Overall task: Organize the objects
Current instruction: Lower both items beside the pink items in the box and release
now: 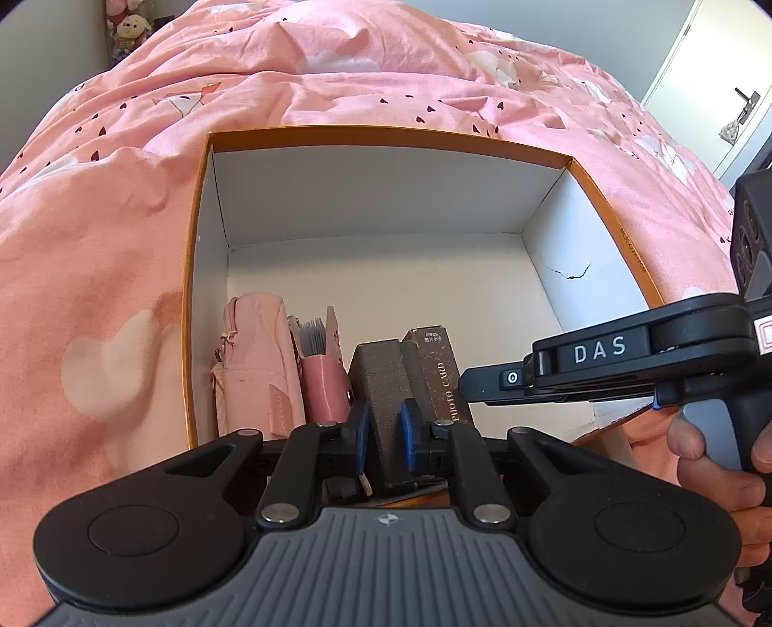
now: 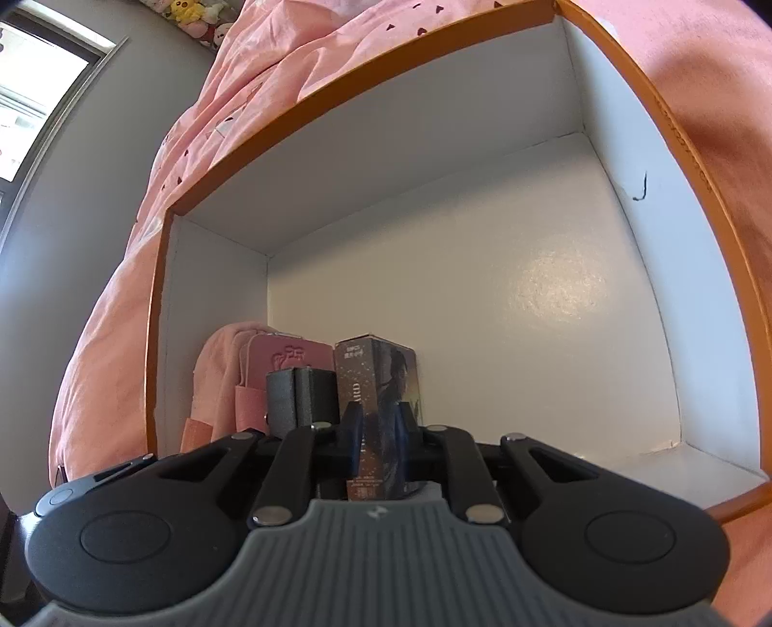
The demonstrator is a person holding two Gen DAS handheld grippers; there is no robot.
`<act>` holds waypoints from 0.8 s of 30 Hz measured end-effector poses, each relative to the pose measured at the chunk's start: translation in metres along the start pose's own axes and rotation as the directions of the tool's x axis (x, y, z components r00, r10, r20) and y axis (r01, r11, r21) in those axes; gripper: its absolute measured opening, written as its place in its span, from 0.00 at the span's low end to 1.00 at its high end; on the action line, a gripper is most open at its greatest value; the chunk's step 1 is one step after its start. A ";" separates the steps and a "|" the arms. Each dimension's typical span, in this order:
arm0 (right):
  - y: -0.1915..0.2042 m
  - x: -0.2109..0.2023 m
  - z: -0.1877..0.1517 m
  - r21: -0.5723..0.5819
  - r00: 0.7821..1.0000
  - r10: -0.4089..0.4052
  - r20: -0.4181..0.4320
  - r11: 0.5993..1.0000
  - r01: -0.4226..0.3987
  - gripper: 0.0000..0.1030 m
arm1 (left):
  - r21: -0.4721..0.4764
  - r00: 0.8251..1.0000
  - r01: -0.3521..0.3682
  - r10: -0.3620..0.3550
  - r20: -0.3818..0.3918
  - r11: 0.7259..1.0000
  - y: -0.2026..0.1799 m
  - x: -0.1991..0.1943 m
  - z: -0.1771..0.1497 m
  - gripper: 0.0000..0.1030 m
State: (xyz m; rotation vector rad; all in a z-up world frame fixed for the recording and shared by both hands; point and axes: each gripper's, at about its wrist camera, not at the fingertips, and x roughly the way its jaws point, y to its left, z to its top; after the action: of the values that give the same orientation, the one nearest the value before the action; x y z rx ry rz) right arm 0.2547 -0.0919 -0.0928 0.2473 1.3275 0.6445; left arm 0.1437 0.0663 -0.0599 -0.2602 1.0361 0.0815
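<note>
An orange-rimmed white box point(image 1: 309, 135) lies open on a pink bedspread. Along its near wall stand a pink pouch point(image 1: 255, 366), a pink case point(image 1: 324, 386), a dark grey box point(image 1: 381, 381) and a brown photo card box point(image 1: 441, 371). My left gripper point(image 1: 383, 434) is shut on the dark grey box. My right gripper point(image 2: 379, 429) is shut on the photo card box point(image 2: 381, 395), upright beside the grey box point(image 2: 299, 395). The right gripper's body point(image 1: 603, 357) shows at the right in the left wrist view.
The pink bedspread point(image 1: 96, 241) surrounds the box. The box's far part point(image 2: 482, 289) holds nothing. Stuffed toys point(image 1: 128, 29) sit at the far left by the wall. A white door with a handle point(image 1: 743, 101) is at the far right.
</note>
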 end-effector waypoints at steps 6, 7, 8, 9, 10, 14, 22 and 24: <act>0.000 0.013 0.000 0.015 1.000 0.014 -0.026 1.000 -0.013 0.22 | -0.006 1.000 0.015 -0.015 0.008 1.000 0.003 0.003 0.000 0.13; 0.000 0.015 0.000 0.024 0.999 0.021 -0.033 0.999 -0.021 0.22 | -0.006 1.000 0.018 -0.018 0.010 1.000 0.003 0.003 -0.001 0.12; 0.000 0.017 0.000 0.033 0.999 0.030 -0.039 0.999 -0.028 0.21 | -0.006 1.000 0.015 -0.015 0.011 1.000 0.003 0.003 -0.001 0.12; 0.000 0.017 0.001 0.036 0.999 0.034 -0.042 0.999 -0.033 0.20 | -0.001 1.000 0.005 -0.005 0.014 1.000 0.003 0.004 0.000 0.12; 0.002 0.018 0.001 0.035 0.999 0.033 -0.041 0.999 -0.032 0.19 | 0.004 1.000 -0.004 0.004 0.020 1.000 0.003 0.004 0.000 0.12; 0.003 0.023 0.002 0.055 0.997 0.061 -0.048 0.997 -0.059 0.18 | 0.003 0.999 -0.021 0.021 0.026 1.000 0.006 0.004 0.001 0.12; 0.012 0.015 -0.001 -0.026 0.999 0.024 -0.028 0.999 -0.025 0.20 | -0.007 0.999 0.007 -0.006 0.032 1.000 0.004 0.001 -0.002 0.12; 0.016 0.010 -0.002 -0.066 1.000 0.005 -0.008 0.998 -0.006 0.21 | -0.012 0.999 0.012 -0.012 0.036 1.000 0.004 -0.001 -0.003 0.12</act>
State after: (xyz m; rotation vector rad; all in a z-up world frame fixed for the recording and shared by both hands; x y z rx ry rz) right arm 0.2488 -0.0742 -0.0930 0.1948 1.3107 0.6936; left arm 0.1397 0.0693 -0.0612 -0.2751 0.9981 0.0813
